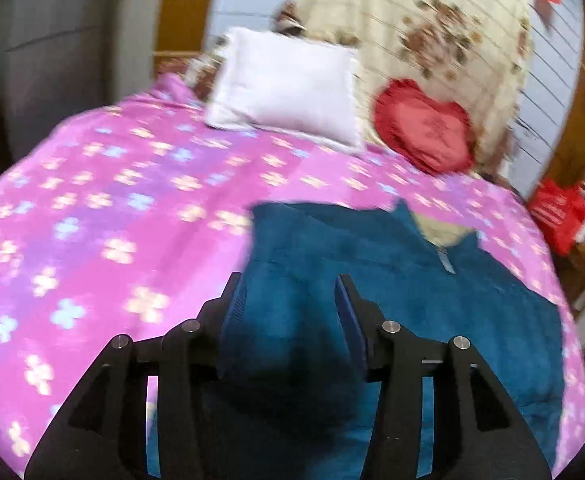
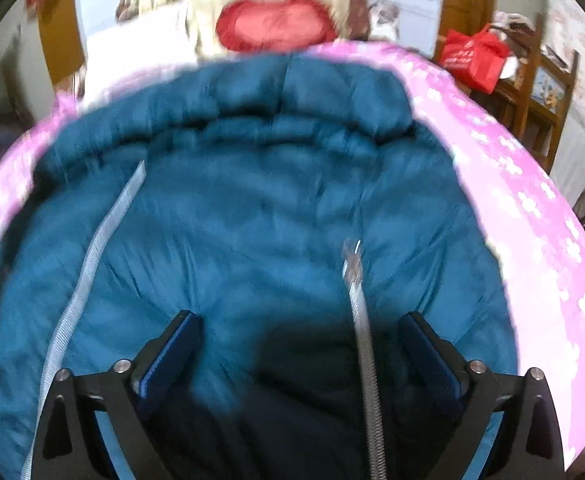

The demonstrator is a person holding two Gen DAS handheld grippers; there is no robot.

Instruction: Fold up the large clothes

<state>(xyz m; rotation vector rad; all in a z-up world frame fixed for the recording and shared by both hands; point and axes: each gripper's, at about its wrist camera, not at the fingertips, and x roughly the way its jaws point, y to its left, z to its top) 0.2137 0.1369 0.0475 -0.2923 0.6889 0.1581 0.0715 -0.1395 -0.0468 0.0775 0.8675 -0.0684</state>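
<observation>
1. A bed (image 1: 92, 208) under a pink flowered sheet fills both views. At its far end lie a white pillow (image 1: 288, 88) and, to the right of it, a red heart-shaped cushion (image 1: 424, 128), both against a cream floral quilt (image 1: 432, 28).
2. A large teal padded jacket (image 2: 252, 208) lies on the near right part of the bed. In the right wrist view it is spread open, with two pale zipper strips (image 2: 360, 312) running toward the near edge.
3. The fold looks to be in an early stage, judging by how much of the jacket lies flat. The next move likely calls for taking hold of an edge or side panel and carrying it across the middle.
4. The left tongs (image 1: 290, 292) are spread, with teal cloth lying between but not pinched.
5. The right tongs (image 2: 300, 332) are spread wide above the lining, holding nothing, with one zipper strip running between them.
6. The only container is a red bag (image 2: 474, 58) on wooden furniture to the far right of the bed; its contents cannot be seen.
</observation>
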